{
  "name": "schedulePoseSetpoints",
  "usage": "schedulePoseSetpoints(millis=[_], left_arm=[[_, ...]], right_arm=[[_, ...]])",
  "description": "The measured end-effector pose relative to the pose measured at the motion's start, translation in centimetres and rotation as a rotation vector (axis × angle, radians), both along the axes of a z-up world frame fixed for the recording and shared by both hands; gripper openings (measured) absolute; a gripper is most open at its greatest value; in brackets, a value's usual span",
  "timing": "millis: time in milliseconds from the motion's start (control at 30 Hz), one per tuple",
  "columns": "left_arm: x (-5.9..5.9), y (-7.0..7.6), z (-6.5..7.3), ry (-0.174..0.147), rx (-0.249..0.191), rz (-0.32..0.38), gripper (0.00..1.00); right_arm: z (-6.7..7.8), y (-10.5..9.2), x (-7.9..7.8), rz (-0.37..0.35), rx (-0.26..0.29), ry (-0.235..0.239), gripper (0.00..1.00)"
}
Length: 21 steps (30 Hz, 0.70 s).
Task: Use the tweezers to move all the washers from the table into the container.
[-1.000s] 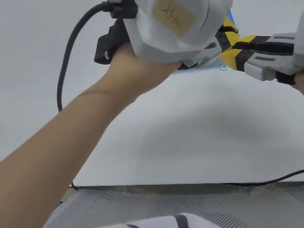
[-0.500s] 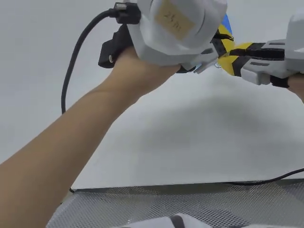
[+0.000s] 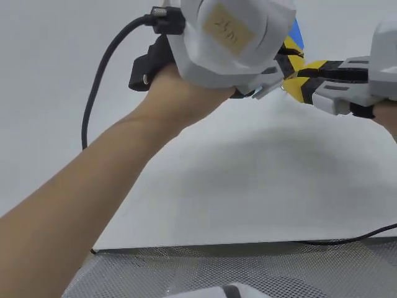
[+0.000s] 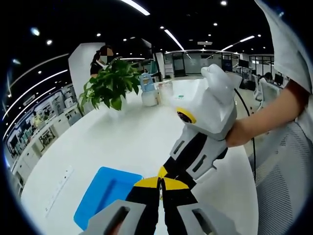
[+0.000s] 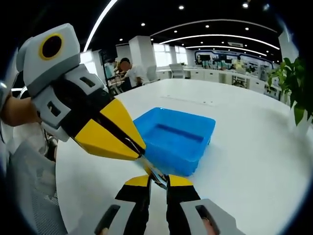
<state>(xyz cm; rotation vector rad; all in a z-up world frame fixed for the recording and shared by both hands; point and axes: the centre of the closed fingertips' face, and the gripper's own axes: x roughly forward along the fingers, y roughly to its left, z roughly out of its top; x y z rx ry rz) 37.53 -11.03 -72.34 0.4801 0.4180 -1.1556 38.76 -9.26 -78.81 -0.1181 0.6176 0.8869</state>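
1. Now the left gripper (image 4: 161, 182) and the right gripper (image 5: 157, 182) meet tip to tip above the white desk (image 5: 259, 147), just beside the blue container (image 5: 177, 134).
2. The left gripper's jaws are pressed together on the thin metal tweezers (image 5: 151, 170), which come out of its yellow tip.
3. The far end of the tweezers lies in the narrow gap of the right jaws; whether these really press it, I cannot tell.
4. Probably both hold the tool so that its angle can be corrected, or so that it can be passed over.
5. Whether the tweezers carry a washer is too small to tell.
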Motion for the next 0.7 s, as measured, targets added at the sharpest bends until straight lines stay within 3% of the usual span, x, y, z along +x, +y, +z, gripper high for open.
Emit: schedulePoseSetpoints(millis=[167,267,433,567,633,700], left_arm=[[0.1,0.0,-0.1,-0.004,0.007,0.001,0.0],[0.1,0.0,-0.1,0.009,-0.008,0.003,0.0],[1.0,0.7,-0.2,0.02,-0.017,0.008,0.0],[1.0,0.7,-0.1,0.04,-0.034,0.013,0.0],[0.9,0.7,-0.1,0.048,-0.036,0.009,0.0],[0.6,0.6,-0.1,0.053,-0.036,-0.001,0.0]], right_arm=[[0.1,-0.2,0.0,-0.008,0.005,-0.001,0.08],[0.1,-0.2,0.0,-0.008,0.008,0.003,0.08],[0.2,-0.2,0.0,-0.006,0.005,0.0,0.08],[1.4,0.1,0.0,0.002,0.029,-0.009,0.11],[1.4,0.5,0.3,0.025,0.024,-0.026,0.14],[0.9,1.1,-0.3,0.097,-0.01,-0.004,0.12]])
